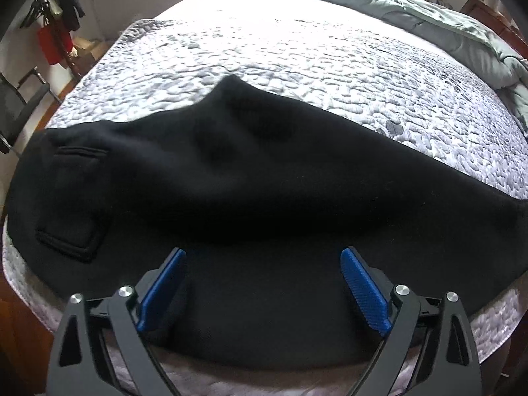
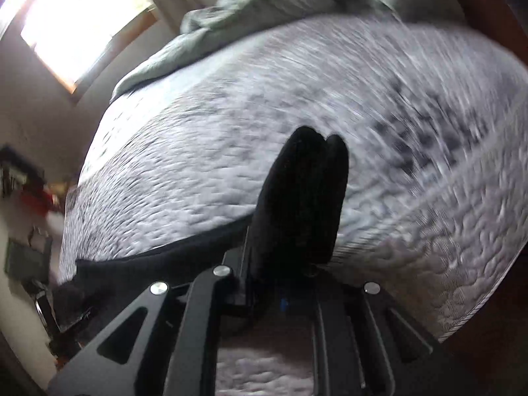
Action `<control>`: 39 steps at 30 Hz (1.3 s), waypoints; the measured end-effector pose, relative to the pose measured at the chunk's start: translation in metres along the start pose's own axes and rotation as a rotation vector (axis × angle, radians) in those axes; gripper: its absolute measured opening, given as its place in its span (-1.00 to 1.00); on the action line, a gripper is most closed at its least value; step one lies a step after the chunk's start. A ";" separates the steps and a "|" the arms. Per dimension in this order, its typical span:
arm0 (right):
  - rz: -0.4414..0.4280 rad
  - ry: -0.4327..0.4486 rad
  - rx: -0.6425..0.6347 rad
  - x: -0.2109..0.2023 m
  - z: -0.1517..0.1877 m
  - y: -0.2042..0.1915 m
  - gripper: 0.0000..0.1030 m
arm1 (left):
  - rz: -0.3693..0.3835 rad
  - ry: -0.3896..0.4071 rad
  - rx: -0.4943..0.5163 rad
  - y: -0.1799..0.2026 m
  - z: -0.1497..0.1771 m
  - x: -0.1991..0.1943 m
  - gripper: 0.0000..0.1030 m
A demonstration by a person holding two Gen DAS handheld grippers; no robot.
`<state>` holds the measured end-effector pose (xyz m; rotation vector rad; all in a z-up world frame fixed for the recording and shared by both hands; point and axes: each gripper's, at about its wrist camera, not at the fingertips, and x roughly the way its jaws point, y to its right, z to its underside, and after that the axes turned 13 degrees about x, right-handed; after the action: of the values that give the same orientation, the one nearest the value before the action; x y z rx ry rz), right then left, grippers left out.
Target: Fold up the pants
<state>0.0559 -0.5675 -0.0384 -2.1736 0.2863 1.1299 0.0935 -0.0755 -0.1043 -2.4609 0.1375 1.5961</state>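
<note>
The black pants (image 1: 250,178) lie across the near edge of the bed (image 1: 297,56), the left gripper (image 1: 264,283) spread wide above them while the right gripper (image 2: 293,264) pinches a bunched leg end, seemingly to carry the fold over.

The right wrist view was motion-blurred. There, bunched black pants (image 2: 303,204) hid the right gripper's fingers (image 2: 246,264). In the left wrist view, the pants ran off the right edge, and the far-left hanging clothes (image 1: 54,44) were too small to identify.
</note>
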 end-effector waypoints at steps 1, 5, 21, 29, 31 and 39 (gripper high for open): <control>-0.007 0.001 -0.036 -0.009 0.003 -0.011 -0.80 | -0.003 0.002 0.002 -0.002 0.002 -0.002 0.84; -0.021 -0.013 -0.200 -0.014 0.033 -0.087 -0.79 | -0.003 0.015 -0.004 -0.013 0.009 -0.013 0.84; -0.032 -0.187 -0.608 0.062 0.174 -0.274 -0.79 | 0.006 0.070 -0.162 -0.080 0.035 -0.029 0.84; 0.053 -0.320 -0.757 0.120 0.244 -0.308 -0.48 | 0.016 0.072 -0.208 -0.101 0.042 -0.029 0.84; 0.059 -0.391 -0.755 0.132 0.254 -0.300 -0.16 | 0.028 0.068 -0.209 -0.101 0.043 -0.029 0.84; -0.211 -0.411 -0.453 0.073 0.186 -0.242 0.23 | 0.157 0.069 -0.220 -0.081 0.031 -0.033 0.84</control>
<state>0.0932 -0.2573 -0.0616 -2.2023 -0.4078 1.5907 0.0679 0.0097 -0.0768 -2.7345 0.1789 1.6701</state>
